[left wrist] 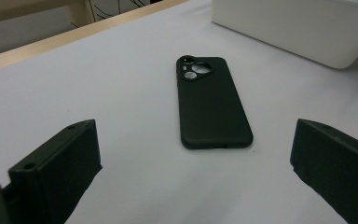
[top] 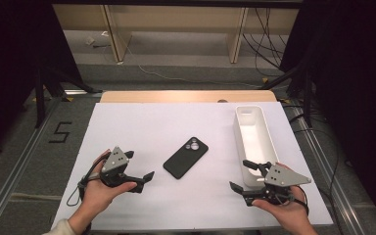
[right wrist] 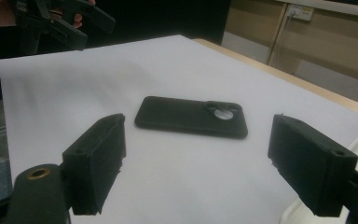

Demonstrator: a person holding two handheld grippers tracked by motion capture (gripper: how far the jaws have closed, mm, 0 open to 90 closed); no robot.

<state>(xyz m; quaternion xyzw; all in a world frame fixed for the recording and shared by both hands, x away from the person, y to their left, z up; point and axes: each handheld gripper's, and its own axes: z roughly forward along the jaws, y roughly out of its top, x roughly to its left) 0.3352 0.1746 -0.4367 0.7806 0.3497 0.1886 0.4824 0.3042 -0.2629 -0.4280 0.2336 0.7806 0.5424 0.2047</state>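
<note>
Item 1: left gripper (top: 138,169), black, two-jawed, with a grey three-cornered plate on top, held in the person's left hand (top: 100,192) at the near left of the white table top (top: 127,127); jaws spread wide, nothing between them.

Item 2: right gripper (top: 242,175), same make, held in the right hand (top: 284,210) at the near right; jaws likewise wide apart and empty, the far jaw at the near end of item 4.

Item 3: black rectangular phone case (top: 186,157) of matte material, camera cut-outs facing up, lying flat mid-table between the two grippers, apart from both.

Item 4: white oblong plastic bin (top: 269,142), open-topped, standing right of the case along the table's right side.
</note>
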